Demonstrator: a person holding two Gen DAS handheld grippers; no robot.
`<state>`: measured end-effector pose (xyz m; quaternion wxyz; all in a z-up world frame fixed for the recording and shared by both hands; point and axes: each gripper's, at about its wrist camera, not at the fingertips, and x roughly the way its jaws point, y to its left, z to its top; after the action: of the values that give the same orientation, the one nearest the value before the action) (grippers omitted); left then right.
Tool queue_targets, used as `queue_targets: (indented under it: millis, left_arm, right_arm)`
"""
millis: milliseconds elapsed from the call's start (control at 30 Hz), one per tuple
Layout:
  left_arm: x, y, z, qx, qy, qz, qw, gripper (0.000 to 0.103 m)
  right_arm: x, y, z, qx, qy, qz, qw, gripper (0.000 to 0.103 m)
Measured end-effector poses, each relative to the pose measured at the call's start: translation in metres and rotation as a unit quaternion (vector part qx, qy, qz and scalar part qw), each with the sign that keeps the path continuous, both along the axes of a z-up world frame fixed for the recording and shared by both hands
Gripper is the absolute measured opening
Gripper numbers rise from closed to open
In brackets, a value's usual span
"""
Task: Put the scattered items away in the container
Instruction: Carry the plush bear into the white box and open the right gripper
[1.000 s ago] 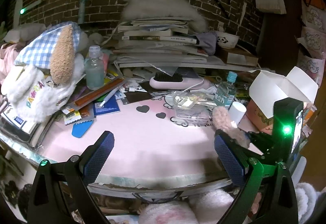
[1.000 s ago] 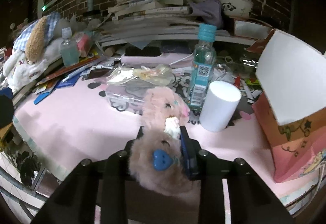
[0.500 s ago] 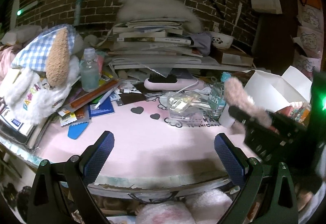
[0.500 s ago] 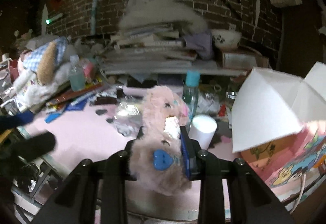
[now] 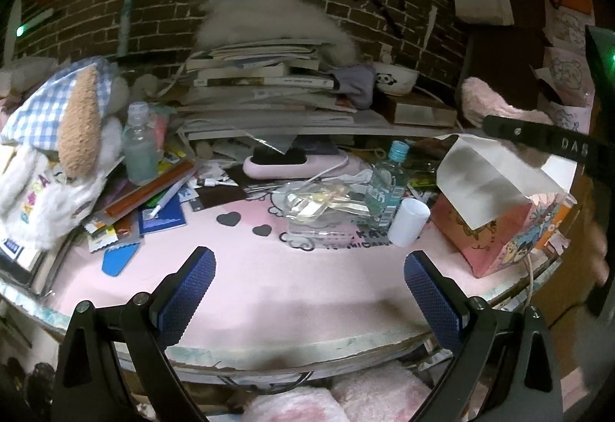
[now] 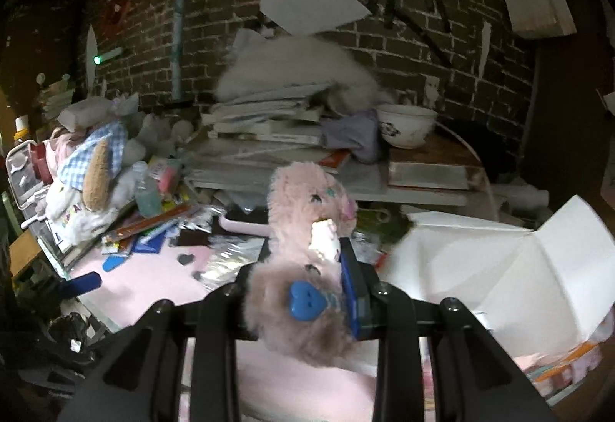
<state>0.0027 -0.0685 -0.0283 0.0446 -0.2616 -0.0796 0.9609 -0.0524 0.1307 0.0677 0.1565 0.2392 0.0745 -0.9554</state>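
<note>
My right gripper (image 6: 303,276) is shut on a fluffy pink plush toy (image 6: 307,230) with a blue heart button, held up in the air above the pink table mat (image 6: 146,283). From the left wrist view the same plush toy (image 5: 484,103) shows at the upper right, above the pink cartoon box (image 5: 511,230) whose white flaps stand open. That box (image 6: 499,260) lies to the right of and below the toy. My left gripper (image 5: 309,279) hovers open over the near edge of the mat (image 5: 269,268), holding nothing.
A white cup (image 5: 409,222), a blue-capped bottle (image 5: 384,187) and a clear packet (image 5: 319,203) sit mid-table. Left are a checked plush dog (image 5: 65,137), a clear bottle (image 5: 138,149) and stationery. A book stack (image 5: 265,87) and panda bowl (image 5: 396,76) stand behind.
My right gripper has risen with the pink plush toy, from just above the mat to higher than the open box. The left gripper has barely moved.
</note>
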Motion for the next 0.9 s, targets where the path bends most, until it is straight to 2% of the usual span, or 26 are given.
queue_targets:
  millis: [233, 400, 533, 600, 900]
  left_arm:
    - [-0.002, 0.004, 0.000, -0.001, -0.003, -0.006, 1.0000, 0.098]
    - [-0.003, 0.006, -0.001, -0.001, -0.004, -0.008, 1.0000, 0.098]
    - [-0.004, 0.008, -0.002, -0.005, -0.007, -0.008, 0.9999, 0.098]
    - [-0.004, 0.008, -0.002, -0.006, -0.009, -0.008, 0.9999, 0.098]
    - [-0.005, 0.008, -0.004, -0.006, -0.011, -0.007, 0.9999, 0.098]
  right_arm:
    - [-0.023, 0.056, 0.018, 0.043, -0.066, -0.037, 0.996, 0.028]
    - [-0.047, 0.090, 0.015, 0.072, -0.130, -0.071, 0.986, 0.028]
    - [-0.062, 0.099, 0.005, 0.099, -0.168, -0.083, 0.977, 0.028]
    - [-0.071, 0.100, -0.006, 0.114, -0.200, -0.080, 0.970, 0.028]
    - [-0.094, 0.090, -0.034, 0.167, -0.285, -0.062, 0.942, 0.028]
